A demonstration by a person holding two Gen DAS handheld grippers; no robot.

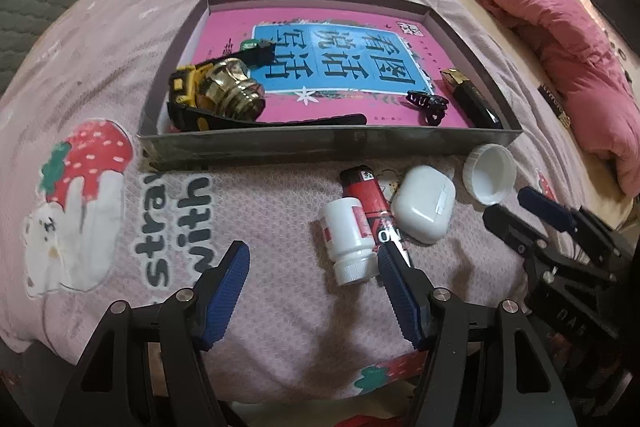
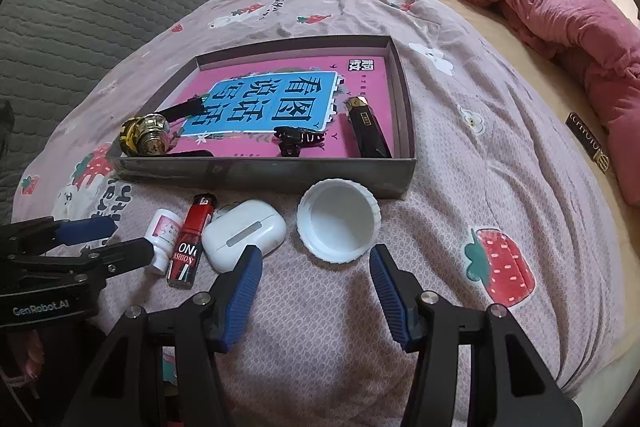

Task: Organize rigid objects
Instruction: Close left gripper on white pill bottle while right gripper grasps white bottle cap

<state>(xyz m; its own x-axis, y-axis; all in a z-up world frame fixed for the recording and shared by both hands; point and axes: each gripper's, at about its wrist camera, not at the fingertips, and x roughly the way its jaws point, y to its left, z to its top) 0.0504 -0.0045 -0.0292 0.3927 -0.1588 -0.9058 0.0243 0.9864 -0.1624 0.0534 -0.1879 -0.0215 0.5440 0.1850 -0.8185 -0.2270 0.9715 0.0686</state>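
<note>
Shallow grey cardboard tray (image 2: pixel 264 173) on the bed, lined with a pink book (image 2: pixel 360 75) bearing large Chinese characters on a blue panel. In the tray: brass knob (image 2: pixel 146 135), black hair claw (image 2: pixel 294 139), black-and-gold lighter (image 2: pixel 366 127). On the quilt (image 2: pixel 480 187) before the tray: small white pill bottle (image 1: pixel 348 235), red lighter (image 2: pixel 190 243) reading "FASHION", glossy white earbud case (image 2: pixel 244 233), ribbed white cap (image 2: pixel 338 225) lying open side up. Left gripper (image 1: pixel 314 291) jaws open, empty, "GenRobot.AI" on its body. Right gripper (image 2: pixel 316 291) jaws open, empty.

left gripper (image 2: pixel 108 241) body: "GenRobot.AI"
lighter (image 2: pixel 191 241): "ASHION"
bedsheet (image 1: pixel 280 287): "with"
book (image 1: pixel 320 59) in box: 看图说话写话
</note>
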